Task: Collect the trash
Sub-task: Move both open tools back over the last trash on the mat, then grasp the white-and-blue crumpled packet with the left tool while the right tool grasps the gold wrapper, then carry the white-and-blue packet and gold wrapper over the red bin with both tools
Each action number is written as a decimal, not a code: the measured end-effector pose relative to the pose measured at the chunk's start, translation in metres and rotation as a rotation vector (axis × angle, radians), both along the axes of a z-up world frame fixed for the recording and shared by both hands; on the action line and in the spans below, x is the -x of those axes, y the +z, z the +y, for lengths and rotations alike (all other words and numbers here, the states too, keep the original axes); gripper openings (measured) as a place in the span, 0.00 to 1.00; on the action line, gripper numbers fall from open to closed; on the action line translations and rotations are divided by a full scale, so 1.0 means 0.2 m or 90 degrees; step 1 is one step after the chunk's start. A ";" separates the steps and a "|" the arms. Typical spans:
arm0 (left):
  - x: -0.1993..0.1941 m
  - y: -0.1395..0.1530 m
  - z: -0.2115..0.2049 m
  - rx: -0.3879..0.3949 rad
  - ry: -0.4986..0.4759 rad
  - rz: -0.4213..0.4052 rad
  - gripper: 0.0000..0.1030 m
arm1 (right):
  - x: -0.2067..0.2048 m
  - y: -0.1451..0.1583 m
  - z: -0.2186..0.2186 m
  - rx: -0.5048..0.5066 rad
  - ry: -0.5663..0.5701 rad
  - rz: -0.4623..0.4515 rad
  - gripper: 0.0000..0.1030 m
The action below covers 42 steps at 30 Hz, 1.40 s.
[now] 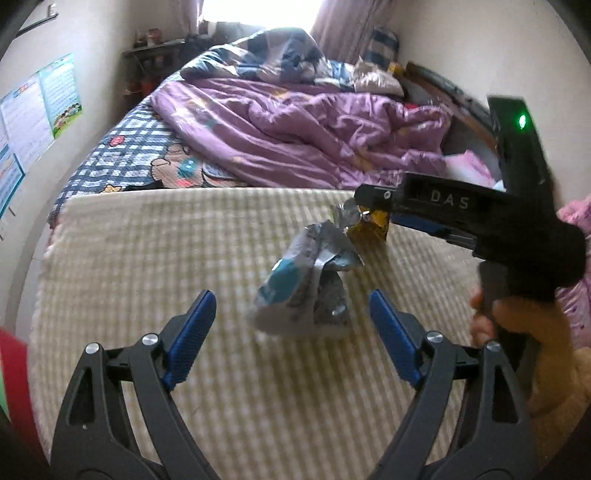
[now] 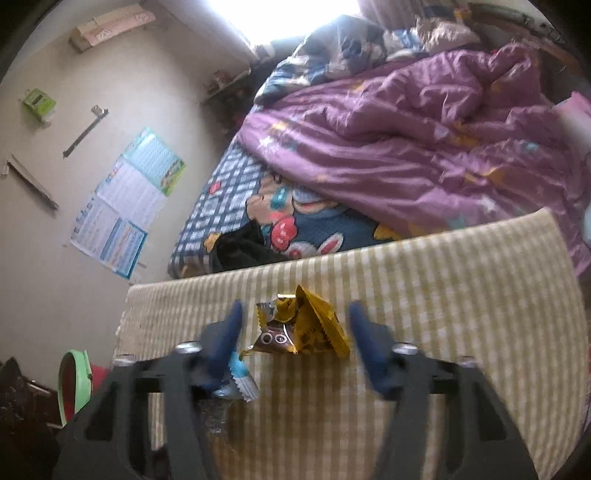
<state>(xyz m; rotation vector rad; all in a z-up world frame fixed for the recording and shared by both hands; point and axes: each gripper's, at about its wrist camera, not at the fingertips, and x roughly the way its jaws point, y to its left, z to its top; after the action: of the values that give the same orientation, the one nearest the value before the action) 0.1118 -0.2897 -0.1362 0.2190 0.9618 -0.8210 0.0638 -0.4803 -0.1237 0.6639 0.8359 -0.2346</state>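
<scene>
left wrist view shows a crumpled silver-and-teal wrapper [image 1: 306,280] lying on the yellow checked blanket [image 1: 147,258] at the foot of the bed, a gold wrapper [image 2: 306,325] just beyond it. the left gripper [image 1: 293,321] hangs spread wide over the silver one; the right gripper [image 2: 295,332], also spread, straddles the gold one without touching.

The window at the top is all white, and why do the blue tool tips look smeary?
Left wrist view: the window is washed out by daylight; the silver wrapper is slightly soft. Right wrist view: same glare at the window, and the right tool is blurred from motion; the gold wrapper stays fairly sharp.
</scene>
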 end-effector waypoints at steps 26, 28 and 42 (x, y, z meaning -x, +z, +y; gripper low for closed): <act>0.14 0.21 0.72 0.067 0.222 -0.003 0.42 | 0.25 0.20 0.63 -0.001 0.125 -0.086 0.20; 0.18 0.24 0.81 0.074 0.237 -0.011 0.42 | 0.27 0.21 0.72 0.008 0.148 -0.083 0.20; 0.18 0.40 1.19 0.094 0.344 -0.071 0.42 | 0.27 0.27 1.09 0.035 0.251 -0.092 0.21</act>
<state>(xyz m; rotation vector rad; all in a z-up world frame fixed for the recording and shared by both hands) 0.0750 -0.0518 -0.0571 -0.1206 0.7970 -0.3742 0.0097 -0.2622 -0.0692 0.4472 0.8002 0.1443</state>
